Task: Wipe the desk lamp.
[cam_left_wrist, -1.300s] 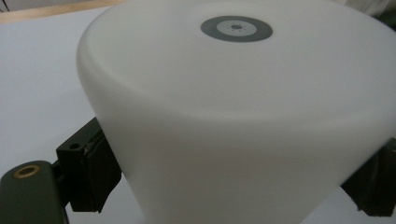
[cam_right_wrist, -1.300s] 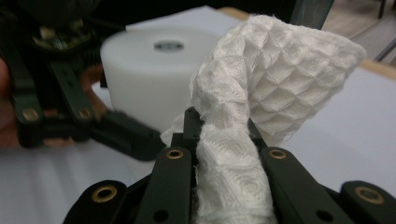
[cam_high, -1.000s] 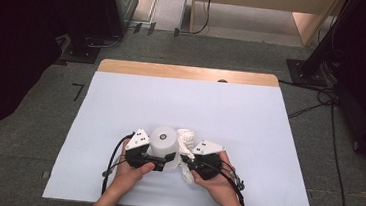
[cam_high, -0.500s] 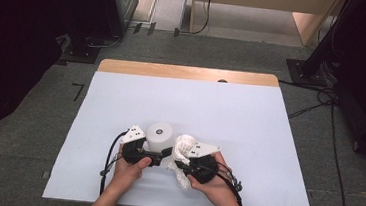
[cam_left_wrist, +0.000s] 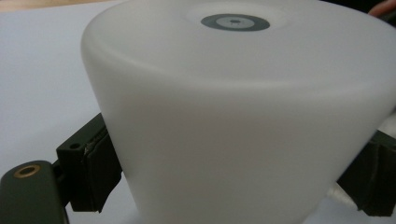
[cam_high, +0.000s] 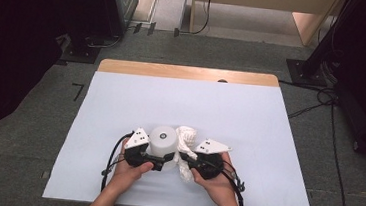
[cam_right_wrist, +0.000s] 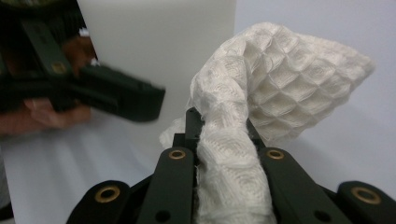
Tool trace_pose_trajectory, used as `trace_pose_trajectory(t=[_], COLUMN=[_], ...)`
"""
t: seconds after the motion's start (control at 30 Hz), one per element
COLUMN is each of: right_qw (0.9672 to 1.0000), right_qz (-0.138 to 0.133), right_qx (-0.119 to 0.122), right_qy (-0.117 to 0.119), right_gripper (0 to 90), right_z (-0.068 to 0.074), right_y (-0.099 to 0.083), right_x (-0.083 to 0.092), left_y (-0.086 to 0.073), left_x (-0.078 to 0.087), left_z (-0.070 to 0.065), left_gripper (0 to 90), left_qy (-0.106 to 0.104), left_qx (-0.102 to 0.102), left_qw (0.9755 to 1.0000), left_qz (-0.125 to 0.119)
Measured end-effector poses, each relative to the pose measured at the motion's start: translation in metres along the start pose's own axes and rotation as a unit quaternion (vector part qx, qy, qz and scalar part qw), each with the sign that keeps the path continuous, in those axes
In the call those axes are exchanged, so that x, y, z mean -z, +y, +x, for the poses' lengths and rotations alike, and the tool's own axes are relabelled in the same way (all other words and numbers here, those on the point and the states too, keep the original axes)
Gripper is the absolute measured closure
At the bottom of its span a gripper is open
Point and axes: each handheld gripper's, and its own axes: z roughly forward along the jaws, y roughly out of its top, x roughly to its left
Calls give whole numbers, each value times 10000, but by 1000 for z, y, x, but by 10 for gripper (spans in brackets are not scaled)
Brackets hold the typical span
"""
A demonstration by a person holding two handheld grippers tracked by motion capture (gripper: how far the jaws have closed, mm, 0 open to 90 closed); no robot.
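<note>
A white frosted cylinder [cam_high: 164,137] with a grey ring on its top stands near the table's front middle. My left gripper [cam_high: 157,157] is shut on it; in the left gripper view the cylinder [cam_left_wrist: 243,107] sits between the black pads [cam_left_wrist: 93,172], which press on both its sides. A white waffle-weave cloth [cam_high: 186,142] hangs right beside the cylinder and seems to touch its right side. My right gripper [cam_high: 186,159] is shut on this cloth; in the right gripper view the cloth [cam_right_wrist: 280,84] bulges out past my right gripper [cam_right_wrist: 219,125].
White paper [cam_high: 249,124] covers the table, with a wooden strip [cam_high: 188,73] bare at the far edge. A person's hands hold both grippers at the front edge. Black stands and cables [cam_high: 322,95] lie on the grey floor around the table.
The right gripper and its cloth have shifted slightly beside the cylinder. The cylinder and the left gripper stay where they were.
</note>
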Motion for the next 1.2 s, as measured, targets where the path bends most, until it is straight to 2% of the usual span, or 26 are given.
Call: trace_pose_trajectory(t=[0.2,0.3,0.43,0.53,0.67,0.77,0.87,0.93,1.1,1.2], right_qw=[9973,9954,9937,9952,9964,9963,9964,9966,9973,9976], right_qz=[-631,-819,-877,-752,-629,-606,-561,-545,-472,-439], right_qx=[341,474,664,568,318,165,66,19,-84,-111], right_qy=[-180,-177,-225,-282,-472,-583,-637,-626,-549,-526], right_gripper=[814,814,813,812,811,810,808,807,804,806], right_z=[7,11,15,10,-1,-7,-12,-14,-18,-20], right_y=[6,7,9,8,3,1,0,-1,-3,-4], right_x=[15,20,22,19,14,15,15,14,12,11], left_y=[0,0,0,0,0,1,-3,-4,-4,-3], left_x=[-2,-3,-3,-3,-3,-2,-4,-3,1,7], left_z=[-5,-6,-6,-7,-9,-7,-3,-1,-3,-5], left_gripper=[83,82,82,83,83,82,80,79,75,64], left_qy=[20,24,16,69,272,461,599,550,688,727], left_qx=[-124,-142,-132,-190,-611,-735,-717,-651,-631,-573], left_qw=[9999,9999,9999,9998,9977,9961,9956,9963,9956,9956], left_qz=[44,60,67,36,-100,-125,-38,-74,-57,-146])
